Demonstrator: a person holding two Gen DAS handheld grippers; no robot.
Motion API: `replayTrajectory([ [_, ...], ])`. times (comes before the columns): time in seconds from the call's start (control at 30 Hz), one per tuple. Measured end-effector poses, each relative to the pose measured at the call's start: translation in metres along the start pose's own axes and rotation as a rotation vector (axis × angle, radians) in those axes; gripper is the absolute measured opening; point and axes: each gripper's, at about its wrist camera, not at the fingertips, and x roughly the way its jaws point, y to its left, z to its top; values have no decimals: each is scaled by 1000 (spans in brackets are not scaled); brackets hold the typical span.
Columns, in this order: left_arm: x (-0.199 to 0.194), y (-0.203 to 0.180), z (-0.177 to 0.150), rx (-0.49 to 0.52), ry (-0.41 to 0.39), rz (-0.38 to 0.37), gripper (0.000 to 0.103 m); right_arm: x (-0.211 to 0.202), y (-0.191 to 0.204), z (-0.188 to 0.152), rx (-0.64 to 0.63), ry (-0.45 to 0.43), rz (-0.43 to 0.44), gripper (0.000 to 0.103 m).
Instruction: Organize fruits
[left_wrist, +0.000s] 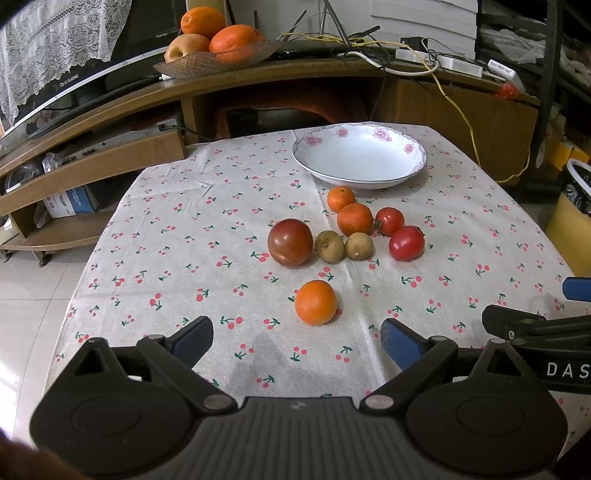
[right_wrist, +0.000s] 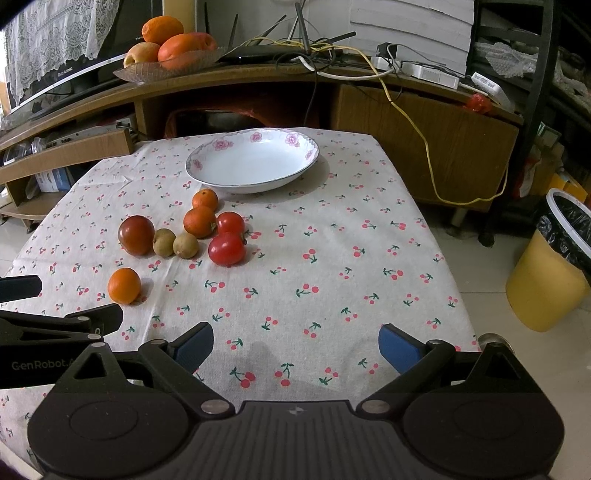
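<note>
Readable writing is scarce: "DAS" in white on the black body of the right hand-held gripper (left_wrist: 546, 317) where it enters the left wrist view, and "GenRobot" on the left hand-held gripper (right_wrist: 70, 314) seen from the right wrist view. The monitor bezel (left_wrist: 70, 79) carries small lettering too blurred to read.

The left hand-held gripper (left_wrist: 295, 338) hovers with its blue-padded fingers spread wide and nothing between them; the right hand-held gripper (right_wrist: 295, 341) is likewise wide and empty.

The counter (right_wrist: 332, 258) is covered with a pale cloth printed with red cherries. At its far side stands a white dish (right_wrist: 253, 162) with pink flowers on the rim. Just in front of it lies a cluster: two small mandarins (right_wrist: 200, 221), two red tomatoes (right_wrist: 226, 249), two brownish longans (right_wrist: 185, 246) and a darker tomato (right_wrist: 136, 235). One mandarin (left_wrist: 316, 302) lies apart, nearest the left fingers.

Behind, a wooden TV stand (right_wrist: 406, 107) holds a glass bowl of oranges (right_wrist: 170, 59), cables and power strips. A yellow bin (right_wrist: 546, 273) stands on the tiled floor.
</note>
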Motion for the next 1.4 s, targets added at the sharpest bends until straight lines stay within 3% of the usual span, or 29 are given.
replayTrajectory([
  [0.57,20,4,4,25,-15,-48,98,14,3,11,-44,38,44,92],
  [0.77,38,-4,7,89,-2,-34,81,23,1,23,-68,41,63,91],
  [1.03,55,-3,13,81,20,-36,56,48,2,40,-99,56,154,89],
  [1.2,56,-3,15,80,22,-43,49,64,11,52,-130,55,196,88],
  [1.3,54,-7,12,105,14,-34,45,74,16,57,-143,66,218,79],
  [1.4,53,-12,10,142,-6,-22,44,81,19,60,-147,73,230,78],
])
